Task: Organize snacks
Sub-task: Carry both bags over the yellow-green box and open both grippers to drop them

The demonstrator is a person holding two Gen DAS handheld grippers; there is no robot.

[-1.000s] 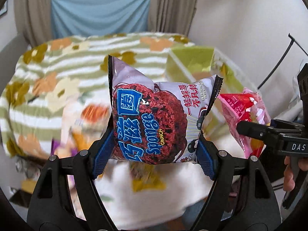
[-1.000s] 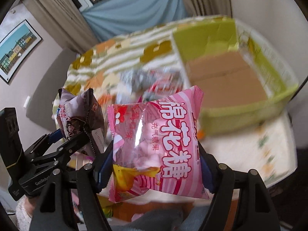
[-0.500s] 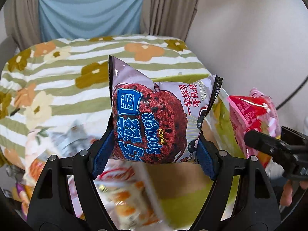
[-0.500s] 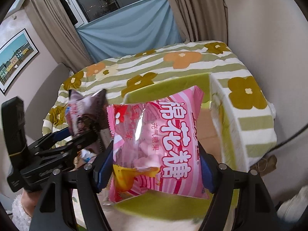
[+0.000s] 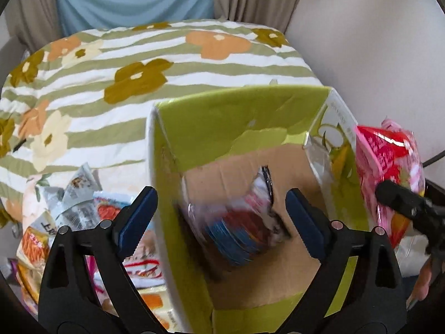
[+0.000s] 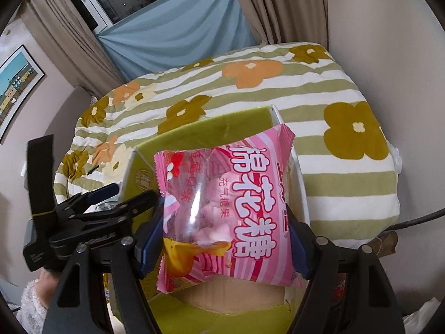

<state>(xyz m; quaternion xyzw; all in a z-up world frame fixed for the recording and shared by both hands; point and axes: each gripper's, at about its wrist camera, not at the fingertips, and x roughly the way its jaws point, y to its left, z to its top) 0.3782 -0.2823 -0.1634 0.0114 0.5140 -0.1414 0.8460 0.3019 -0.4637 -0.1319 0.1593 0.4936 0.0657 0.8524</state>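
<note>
My left gripper (image 5: 221, 217) is open and empty above the green cardboard box (image 5: 222, 117). The purple sponge-cake packet (image 5: 239, 222) is blurred below the jaws, inside the box over its brown floor. My right gripper (image 6: 222, 233) is shut on a pink marshmallow packet (image 6: 225, 203) and holds it over the same box (image 6: 236, 119). That pink packet also shows at the right of the left wrist view (image 5: 389, 172). The left gripper shows at the left of the right wrist view (image 6: 111, 197).
The box stands on a bed with a green-striped flowered quilt (image 5: 139, 64). A pile of loose snack packets (image 5: 69, 214) lies left of the box. A wall is close on the right, curtains and a window behind.
My left gripper has opened and let go of the sponge-cake packet, which has dropped into the box. Both grippers have moved over the box. The right one still holds the pink packet.
</note>
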